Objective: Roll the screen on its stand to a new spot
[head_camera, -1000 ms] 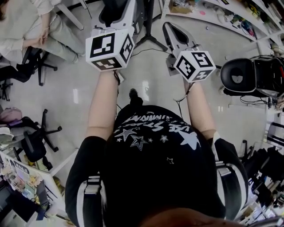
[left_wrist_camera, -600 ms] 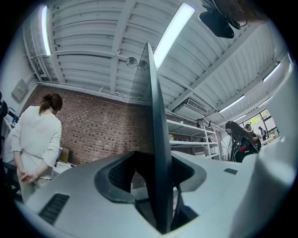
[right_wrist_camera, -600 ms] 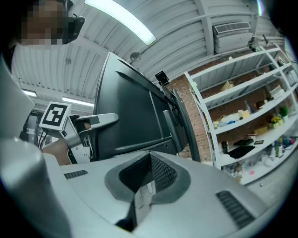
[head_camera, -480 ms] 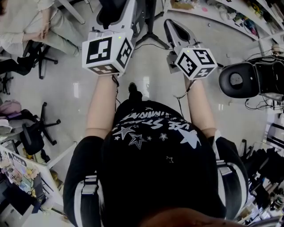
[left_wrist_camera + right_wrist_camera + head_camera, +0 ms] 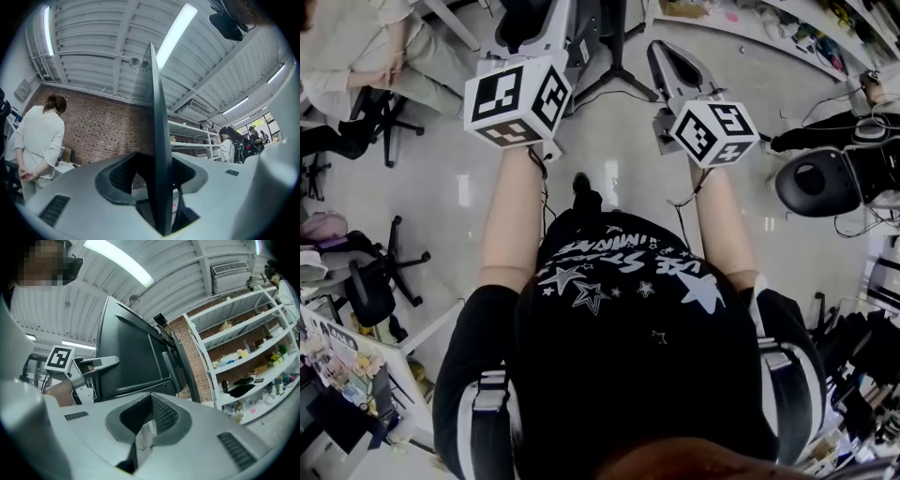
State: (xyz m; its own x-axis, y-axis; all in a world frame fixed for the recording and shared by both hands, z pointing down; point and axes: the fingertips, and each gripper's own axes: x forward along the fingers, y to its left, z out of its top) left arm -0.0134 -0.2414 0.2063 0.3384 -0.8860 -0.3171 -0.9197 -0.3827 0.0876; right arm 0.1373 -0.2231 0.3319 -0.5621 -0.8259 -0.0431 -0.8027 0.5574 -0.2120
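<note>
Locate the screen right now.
Ahead on the person's left: the screen stands edge-on, gripped in the left claw, in the left gripper view. The right gripper view shows its dark back, left of the shelves.

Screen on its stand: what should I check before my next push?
1. Left gripper on screen edge: ok, jaws closed on it.
2. Right gripper helping: not ok, jaws together, empty, off the screen.
3. Stand base wheels free: cannot tell, too small to see.
4. Person in white beyond the screen: not ok, possibly near the path.
5. Shelves at right: ok, visible gap from screen.
</note>
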